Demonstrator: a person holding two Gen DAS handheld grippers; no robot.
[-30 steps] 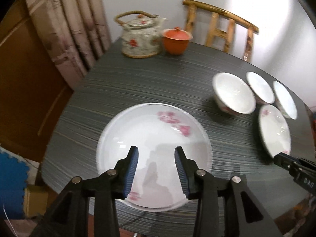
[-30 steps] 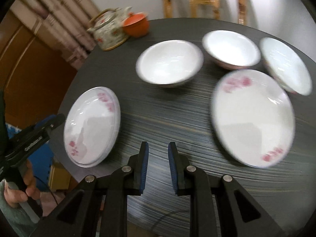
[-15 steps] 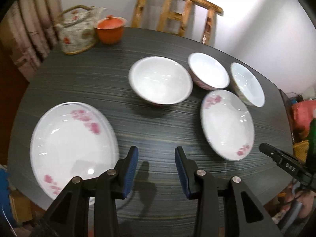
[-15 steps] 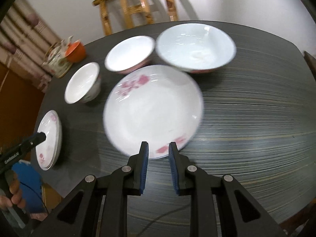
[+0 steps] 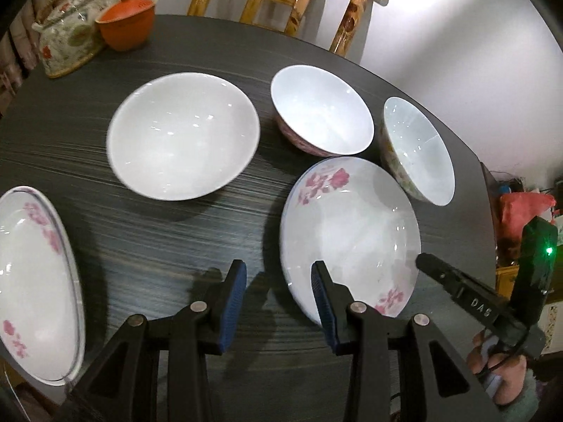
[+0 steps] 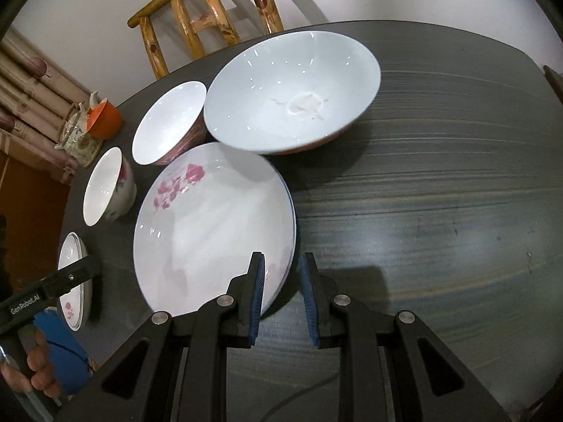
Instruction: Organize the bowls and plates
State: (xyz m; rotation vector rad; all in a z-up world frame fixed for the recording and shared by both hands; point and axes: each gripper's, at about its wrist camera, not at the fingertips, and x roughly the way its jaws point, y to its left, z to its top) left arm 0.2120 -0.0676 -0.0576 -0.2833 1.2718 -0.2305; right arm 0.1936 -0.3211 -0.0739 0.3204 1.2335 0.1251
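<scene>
Dark striped wood made up the round table [image 5: 158, 242]. In the left wrist view the left gripper [image 5: 278, 302] hung above its near edge, jaws apart and holding nothing, the right blue pad just over the near rim of a flowered plate [image 5: 352, 235]. A wide white bowl [image 5: 183, 133] sat toward the middle, a pink-sided bowl [image 5: 322, 117] beyond the plate, and a third bowl [image 5: 418, 147] near the right edge. A second flowered plate [image 5: 35, 281] lay at the near left edge. A teapot [image 5: 67, 38] and an orange cup [image 5: 126, 21] stood at the far left edge, a wooden chair [image 5: 292, 3] behind the table. The right gripper [image 5: 457, 281] reached in from the right.

In the right wrist view the right gripper [image 6: 281, 292] had its jaws narrowly parted astride the near rim of the flowered plate [image 6: 211, 232]; whether the pads pressed it could not be told. The largest bowl [image 6: 292, 91] touched the plate's far rim. A hand [image 6: 31, 369] held the left gripper [image 6: 52, 288] at the left.
</scene>
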